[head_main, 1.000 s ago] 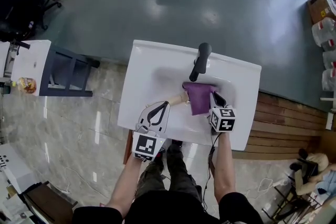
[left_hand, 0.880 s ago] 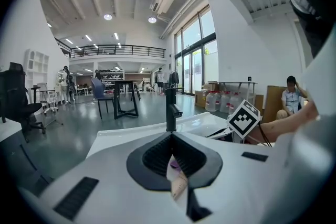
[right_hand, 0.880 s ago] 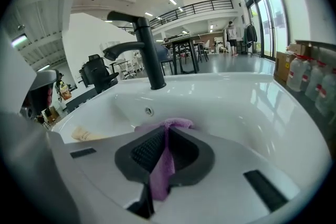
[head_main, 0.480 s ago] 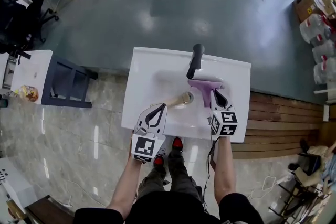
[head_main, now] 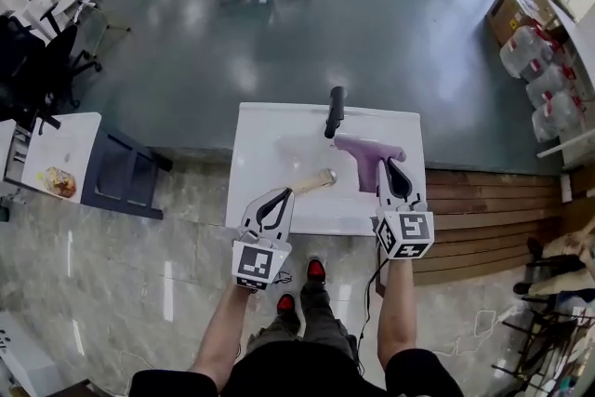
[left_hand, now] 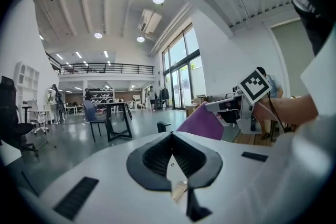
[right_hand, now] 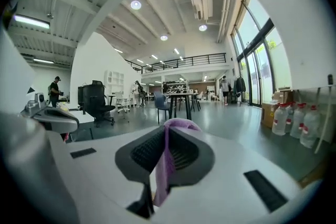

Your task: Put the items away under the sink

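Head view: purple cloth (head_main: pixel 367 159) higher than before

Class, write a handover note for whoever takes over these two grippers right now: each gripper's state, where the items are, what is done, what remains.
Left gripper: shut on the tan wooden tool.
Right gripper: shut on the purple cloth.
Both items are held over the white sink.
Done: both picked up.
To do: stow both under the sink; that space is not in view.

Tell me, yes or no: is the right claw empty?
No, the right claw is shut on a purple cloth hanging between its jaws.
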A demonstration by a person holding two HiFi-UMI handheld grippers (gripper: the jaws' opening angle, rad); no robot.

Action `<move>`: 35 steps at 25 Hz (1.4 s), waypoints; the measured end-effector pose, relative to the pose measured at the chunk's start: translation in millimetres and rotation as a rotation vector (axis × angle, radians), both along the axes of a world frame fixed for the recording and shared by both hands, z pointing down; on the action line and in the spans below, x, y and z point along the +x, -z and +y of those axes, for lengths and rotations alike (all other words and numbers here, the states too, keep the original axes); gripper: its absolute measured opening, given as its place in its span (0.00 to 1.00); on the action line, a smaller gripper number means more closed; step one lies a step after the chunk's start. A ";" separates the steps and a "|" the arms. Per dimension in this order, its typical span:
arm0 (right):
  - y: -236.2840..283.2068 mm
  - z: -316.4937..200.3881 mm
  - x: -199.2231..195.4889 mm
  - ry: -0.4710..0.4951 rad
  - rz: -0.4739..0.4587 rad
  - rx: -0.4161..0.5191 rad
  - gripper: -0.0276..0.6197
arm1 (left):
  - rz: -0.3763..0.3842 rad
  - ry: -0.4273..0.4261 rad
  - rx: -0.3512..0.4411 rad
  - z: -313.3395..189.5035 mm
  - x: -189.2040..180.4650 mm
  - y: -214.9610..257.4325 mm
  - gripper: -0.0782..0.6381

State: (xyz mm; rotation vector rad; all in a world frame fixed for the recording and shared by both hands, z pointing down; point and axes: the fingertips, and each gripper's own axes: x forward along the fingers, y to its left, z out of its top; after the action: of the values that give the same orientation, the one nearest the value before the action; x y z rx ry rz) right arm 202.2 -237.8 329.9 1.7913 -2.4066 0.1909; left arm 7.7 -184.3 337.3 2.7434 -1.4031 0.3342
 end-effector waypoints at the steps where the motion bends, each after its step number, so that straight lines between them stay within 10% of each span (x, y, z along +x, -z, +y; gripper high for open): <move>1: 11.4 9.0 -1.6 -0.005 0.002 0.023 0.11 | 0.002 -0.007 0.012 5.3 -1.4 6.2 0.12; 14: 74.1 131.9 -34.2 -0.072 0.030 0.143 0.11 | 0.039 -0.107 0.086 83.6 -18.9 52.4 0.12; 35: 17.1 268.6 -38.4 -0.089 0.026 0.092 0.11 | 0.034 -0.161 0.006 173.6 -1.1 -0.2 0.12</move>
State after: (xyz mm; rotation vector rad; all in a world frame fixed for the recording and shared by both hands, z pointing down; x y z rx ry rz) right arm 163.8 30.8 312.8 1.9294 -2.3563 0.0662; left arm 6.6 -10.7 337.5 2.8592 -1.1804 0.2882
